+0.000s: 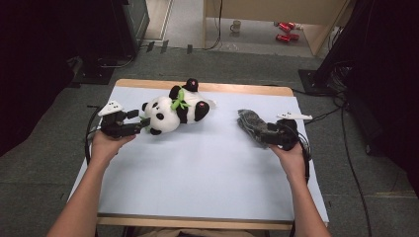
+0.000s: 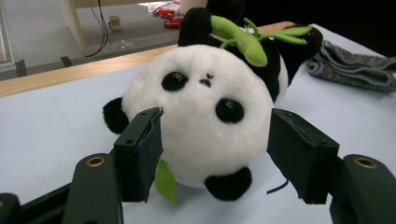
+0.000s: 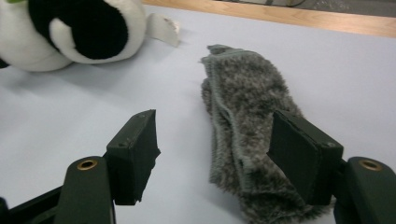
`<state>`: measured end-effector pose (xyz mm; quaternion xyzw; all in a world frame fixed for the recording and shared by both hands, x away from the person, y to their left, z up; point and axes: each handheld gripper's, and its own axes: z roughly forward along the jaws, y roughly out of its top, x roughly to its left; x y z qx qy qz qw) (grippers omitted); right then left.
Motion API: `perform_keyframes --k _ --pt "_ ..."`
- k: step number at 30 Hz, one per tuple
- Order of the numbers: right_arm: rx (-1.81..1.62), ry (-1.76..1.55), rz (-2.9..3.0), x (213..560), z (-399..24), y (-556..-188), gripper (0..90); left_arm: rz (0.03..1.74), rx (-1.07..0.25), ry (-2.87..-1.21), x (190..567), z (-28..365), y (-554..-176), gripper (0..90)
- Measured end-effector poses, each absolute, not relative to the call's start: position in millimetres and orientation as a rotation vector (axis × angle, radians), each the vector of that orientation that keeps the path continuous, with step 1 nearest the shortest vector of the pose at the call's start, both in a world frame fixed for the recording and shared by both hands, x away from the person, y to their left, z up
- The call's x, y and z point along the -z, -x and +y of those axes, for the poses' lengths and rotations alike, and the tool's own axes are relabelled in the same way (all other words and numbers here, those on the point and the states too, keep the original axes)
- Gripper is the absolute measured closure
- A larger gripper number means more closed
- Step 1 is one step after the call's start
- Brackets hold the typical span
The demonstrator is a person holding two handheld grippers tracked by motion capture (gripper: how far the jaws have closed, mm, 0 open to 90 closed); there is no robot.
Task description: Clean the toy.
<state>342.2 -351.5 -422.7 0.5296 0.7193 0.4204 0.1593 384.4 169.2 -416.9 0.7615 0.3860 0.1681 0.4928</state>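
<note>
Left gripper (image 1: 143,122) sits at the left side of the white table (image 1: 207,163), jaws spread wide with the plush panda's (image 1: 173,111) head right between them. In the left gripper view the panda (image 2: 205,121) fills the gap; the pads stand beside its cheeks, apparently not pressing, though the left pad is very close. Over on the right, the right gripper (image 1: 264,137) has its jaws wide too, and the grey fuzzy cloth (image 3: 247,140) lies flat between them, nearer the right-hand pad. Panda and cloth (image 1: 253,124) lie well apart.
</note>
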Motion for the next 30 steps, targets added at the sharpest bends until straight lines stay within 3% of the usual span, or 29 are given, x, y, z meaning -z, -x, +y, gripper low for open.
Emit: perform_keyframes --k 12,30 --pt "-1.26 -1.356 2.168 434 -324 -319 34.2 0.891 -0.37 -1.927 431 168 -360 33.8" --pt "-1.16 -1.302 2.354 468 -286 -321 35.5 0.842 -0.303 -2.038 467 158 -341 35.6"
